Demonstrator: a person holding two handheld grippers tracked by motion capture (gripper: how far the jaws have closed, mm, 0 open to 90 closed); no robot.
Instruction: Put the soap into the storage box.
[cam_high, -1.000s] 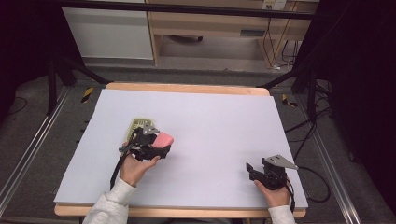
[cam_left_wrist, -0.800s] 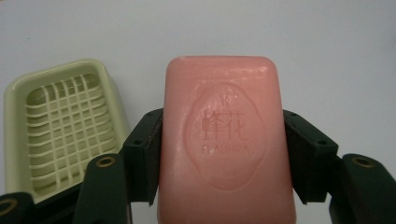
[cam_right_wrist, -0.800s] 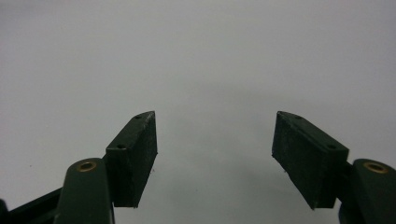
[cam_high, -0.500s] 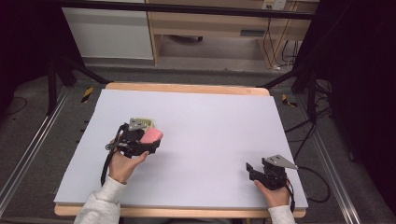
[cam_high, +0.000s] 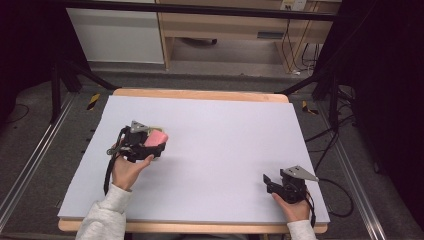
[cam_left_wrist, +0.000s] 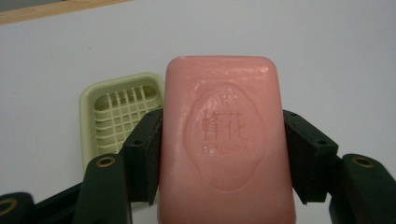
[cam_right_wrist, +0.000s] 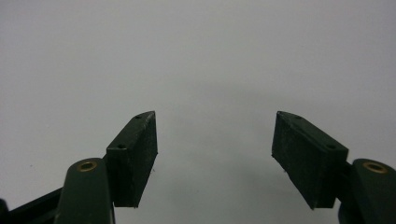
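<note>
A pink bar of soap (cam_left_wrist: 226, 144) with a stamped oval mark sits clamped between the jaws of my left gripper (cam_left_wrist: 223, 154), held above the white table top. Just beyond it and to the left lies a pale green soap dish (cam_left_wrist: 119, 114) with a slatted grid inside. In the high view the left gripper (cam_high: 150, 145) hovers at the table's left with the soap (cam_high: 156, 138) over the dish (cam_high: 150, 129), which is mostly hidden. My right gripper (cam_high: 268, 181) rests near the front right edge; its jaws (cam_right_wrist: 217, 158) stand wide apart over bare table.
The white sheet (cam_high: 225, 135) covers a wooden table with a wood rim (cam_high: 200, 94) at the far edge. Black frame legs and cables stand beyond the table at both sides.
My left hand has moved left and away from me with the soap, now over the soap dish. The right gripper has stayed put.
</note>
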